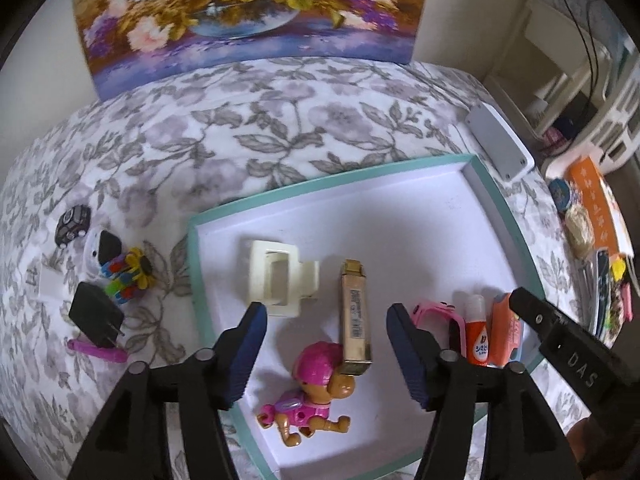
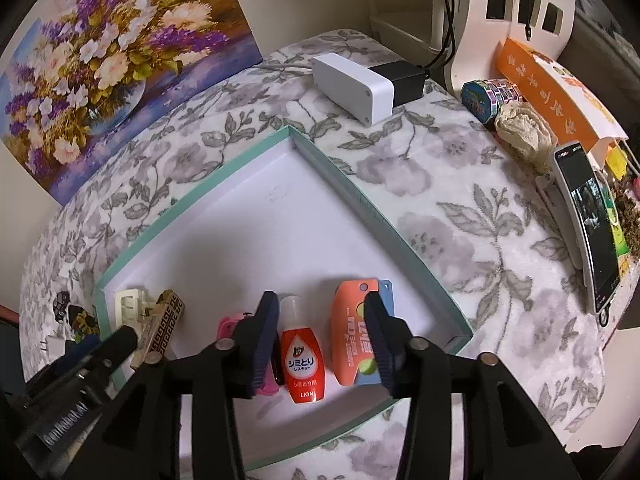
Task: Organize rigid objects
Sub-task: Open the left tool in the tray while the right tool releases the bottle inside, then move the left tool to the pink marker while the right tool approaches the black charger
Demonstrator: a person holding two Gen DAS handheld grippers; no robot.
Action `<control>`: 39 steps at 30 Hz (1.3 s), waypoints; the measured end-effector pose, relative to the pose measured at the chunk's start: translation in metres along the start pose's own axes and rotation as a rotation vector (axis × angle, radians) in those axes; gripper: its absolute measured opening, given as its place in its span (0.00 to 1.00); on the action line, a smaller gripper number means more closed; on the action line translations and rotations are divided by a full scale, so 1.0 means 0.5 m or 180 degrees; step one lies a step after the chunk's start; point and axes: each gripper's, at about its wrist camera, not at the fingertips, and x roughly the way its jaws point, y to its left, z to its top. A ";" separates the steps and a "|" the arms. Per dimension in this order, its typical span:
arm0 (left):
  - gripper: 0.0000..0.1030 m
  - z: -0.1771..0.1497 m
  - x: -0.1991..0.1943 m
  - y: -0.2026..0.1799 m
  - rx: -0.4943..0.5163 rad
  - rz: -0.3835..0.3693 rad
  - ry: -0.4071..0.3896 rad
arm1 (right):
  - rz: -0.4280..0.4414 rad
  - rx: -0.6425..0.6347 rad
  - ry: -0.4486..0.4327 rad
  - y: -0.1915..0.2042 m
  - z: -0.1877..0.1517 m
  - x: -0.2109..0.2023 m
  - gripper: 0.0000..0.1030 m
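A teal-rimmed white tray (image 1: 496, 200) (image 2: 344, 176) lies on the flowered cloth. Inside it are a cream clip (image 1: 276, 280), a gold bar (image 1: 354, 316), a pink puppy toy (image 1: 312, 396), a pink item (image 1: 432, 308), a red stain-remover bottle (image 2: 300, 352) and an orange packet (image 2: 354, 336). My left gripper (image 1: 322, 350) hangs open over the gold bar and puppy, holding nothing. My right gripper (image 2: 320, 336) stands open around the red bottle, its right finger over the orange packet. Left of the tray sit a toy car (image 1: 73, 220), a colourful flower toy (image 1: 128, 276), a black charger (image 1: 96, 314) and a pink pen (image 1: 98, 350).
A flower painting (image 1: 248, 12) leans on the back wall. A white box (image 2: 352, 84) and black adapter (image 2: 400, 76) lie beyond the tray. At the right edge are tape rolls (image 2: 486, 98), an orange box (image 2: 556, 92), a phone (image 2: 588, 224) and a white shelf (image 2: 516, 4).
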 end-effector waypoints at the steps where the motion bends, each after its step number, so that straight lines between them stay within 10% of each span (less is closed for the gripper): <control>1: 0.67 0.000 0.000 0.000 0.0000 0.0000 0.0000 | -0.0011 -0.0012 -0.0001 0.002 -0.001 0.000 0.56; 27: 1.00 -0.043 -0.050 0.228 -0.0877 0.0177 -0.0060 | -0.0192 -0.0610 -0.0110 0.123 -0.075 -0.026 0.71; 39: 1.00 -0.056 -0.089 0.332 -0.1103 0.0389 -0.0146 | -0.0174 -0.0834 -0.0216 0.211 -0.104 -0.055 0.71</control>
